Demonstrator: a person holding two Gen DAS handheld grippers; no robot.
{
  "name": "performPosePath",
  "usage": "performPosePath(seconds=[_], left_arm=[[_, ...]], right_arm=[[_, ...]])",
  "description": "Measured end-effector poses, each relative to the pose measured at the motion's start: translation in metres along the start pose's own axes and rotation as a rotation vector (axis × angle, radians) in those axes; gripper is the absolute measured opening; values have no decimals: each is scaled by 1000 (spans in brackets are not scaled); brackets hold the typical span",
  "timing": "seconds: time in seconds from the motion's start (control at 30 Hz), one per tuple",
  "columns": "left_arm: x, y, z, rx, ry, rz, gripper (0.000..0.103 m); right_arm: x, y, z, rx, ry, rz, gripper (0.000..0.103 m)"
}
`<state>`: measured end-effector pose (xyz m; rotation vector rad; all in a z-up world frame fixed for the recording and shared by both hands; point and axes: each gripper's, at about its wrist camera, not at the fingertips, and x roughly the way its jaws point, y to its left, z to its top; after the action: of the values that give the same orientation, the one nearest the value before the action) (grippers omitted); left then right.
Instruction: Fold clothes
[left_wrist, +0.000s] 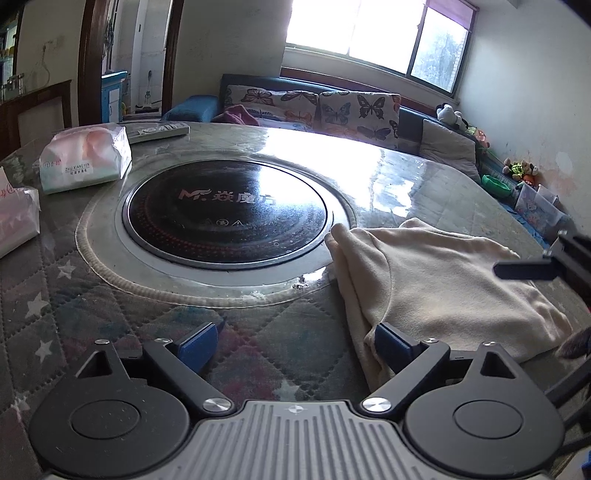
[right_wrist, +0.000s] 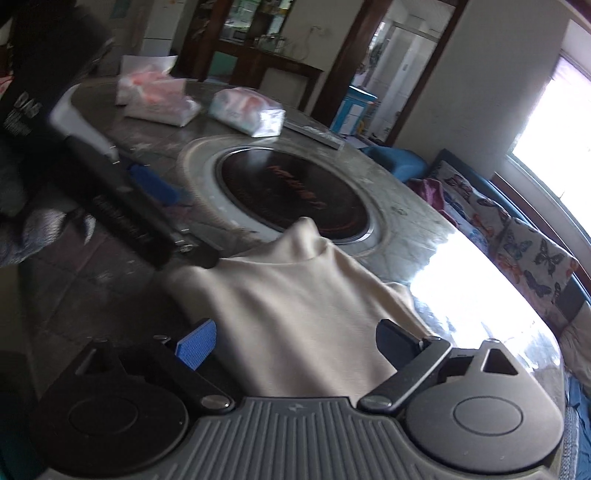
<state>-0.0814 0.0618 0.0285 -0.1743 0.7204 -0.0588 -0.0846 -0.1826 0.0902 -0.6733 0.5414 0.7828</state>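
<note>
Cream garment (left_wrist: 443, 280) lies folded on the surface (left_wrist: 110, 302) beside the round hob (left_wrist: 225, 214). Left tool (left_wrist: 291, 345) and right tool (right_wrist: 295, 345) both gape wide, gripping nothing.

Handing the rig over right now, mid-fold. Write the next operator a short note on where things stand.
Left gripper: open, holding nothing, one finger at the near edge of the cream garment.
Right gripper: open, holding nothing, over the garment's near end.
Garment: on the round table, beside the black cooktop, already doubled over in layers.
Left: judge whether another fold is needed, then grip an edge and finish.
</note>
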Motion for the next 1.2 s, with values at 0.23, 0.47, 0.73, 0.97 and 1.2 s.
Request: performPosePath(seconds=[0.23,0.47,0.73,0.97,1.2], left_arm=[[-4,8,2,-32,-3,-14,79],[-5,25,8,-116,-6,-47,58],[-5,35,21,-227,-13,-114,54],[6,35,22,-362,32,-218,57],[19,40,23,-523,80,-298,64]], right_arm=[[0,23,6,-58,7,53,79],[2,38,9,-113,16,76,58],[10,56,17,-215,6,59,47],[14,64,19,-254,2,60,24],[1,35,25,-75,-44,102,8]])
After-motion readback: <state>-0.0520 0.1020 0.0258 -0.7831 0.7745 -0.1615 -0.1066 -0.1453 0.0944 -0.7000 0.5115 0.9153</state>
